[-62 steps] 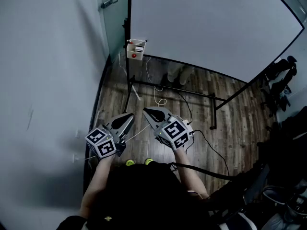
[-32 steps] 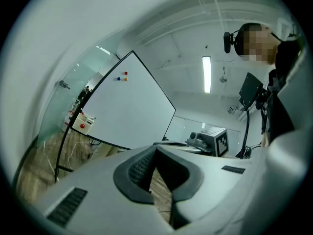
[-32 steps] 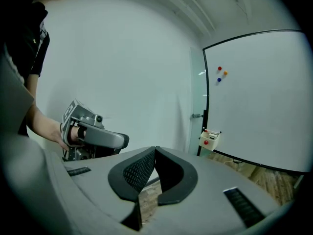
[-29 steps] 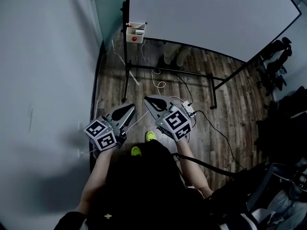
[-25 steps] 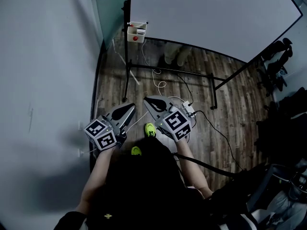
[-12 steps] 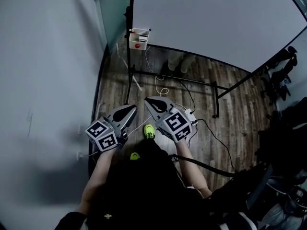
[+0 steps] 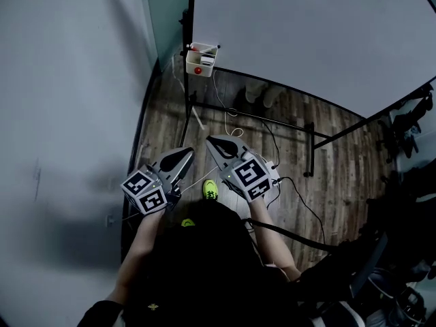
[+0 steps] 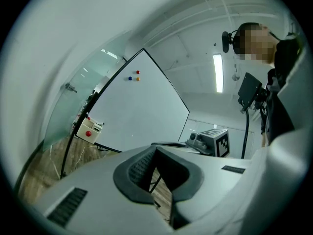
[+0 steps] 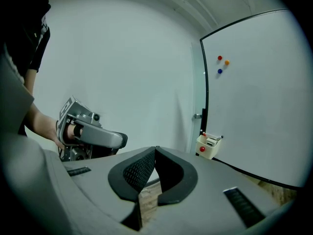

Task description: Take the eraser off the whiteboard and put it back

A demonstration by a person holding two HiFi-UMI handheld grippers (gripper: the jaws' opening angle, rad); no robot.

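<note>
- Head view: the two grippers sit low and centre, side by side, noses aimed toward 12 o'clock at the whiteboard [image 7: 306, 33].
- The left gripper [image 7: 182, 155] has its jaws closed tip to tip, with nothing between them. Its own view shows the same: the pads meet at the nose, and only floor shows through the slot behind.
- The right gripper [image 7: 212, 144] is closed too and empty. Seen from its own camera [image 9: 155, 151], the ribbed pads touch at the tip.
- Each gripper catches the other on camera: the left one sits at 9 o'clock in the right gripper view, a hand [image 9: 57, 133] wrapped round it.
- A white box [image 7: 201, 58] with a red dot hangs at the board's lower left corner, against the black post [image 7: 190, 80]. It is at 12 o'clock from the grippers and well apart from both.
- Eraser: I can't pick it out. Small items poke out of the box, too tiny to name.
- Three magnets [image 9: 220, 58], red, orange and blue, cluster near the board's top left, at 1 o'clock in the right gripper view.
- On the wood floor [image 7: 340, 148], cables [image 7: 228, 125] trail under the board.
- A green shoe [image 7: 211, 189] shows between the two marker cubes.
- A grey wall [image 7: 68, 114] fills 9 o'clock.
</note>
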